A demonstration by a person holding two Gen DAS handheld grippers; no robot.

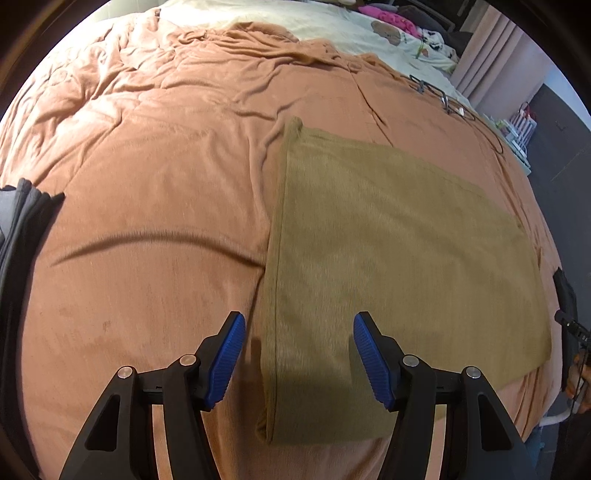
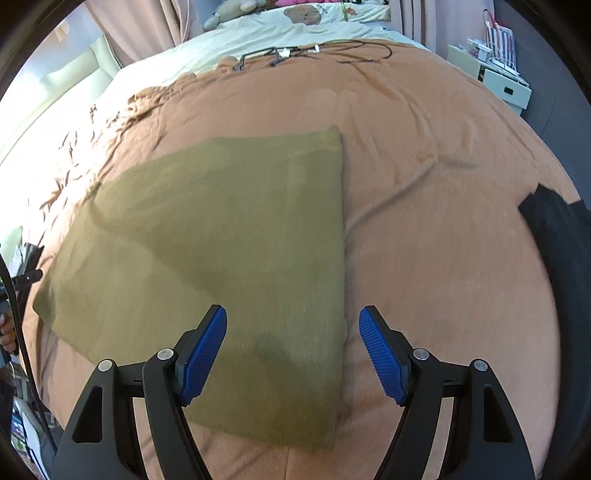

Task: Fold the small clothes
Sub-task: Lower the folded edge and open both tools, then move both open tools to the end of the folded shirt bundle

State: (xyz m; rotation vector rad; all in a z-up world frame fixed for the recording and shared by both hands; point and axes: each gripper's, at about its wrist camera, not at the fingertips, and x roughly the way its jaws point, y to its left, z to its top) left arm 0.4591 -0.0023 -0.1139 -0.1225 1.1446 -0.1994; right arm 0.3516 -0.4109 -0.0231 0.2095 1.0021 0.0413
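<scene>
Both hand-held grippers, left (image 1: 299, 354) and right (image 2: 292, 350), gape empty above one olive folded cloth (image 1: 388, 258) on the orange blanket (image 1: 147, 184); one dark garment (image 2: 561, 243) lies beside it.

Bright daylight from the window side, soft shadows under the jaws, slight blur, strong fisheye edge bending

A bedroom in a home

Ahead of our tools spreads a bed under a rumpled orange blanket (image 1: 155, 177). Beyond it lie a cream sheet printed with cartoon bears (image 2: 295, 22) and a soft toy (image 2: 229, 11); pink curtains (image 1: 495, 62) hang further off, beside a small white storage unit (image 2: 495, 77).
</scene>
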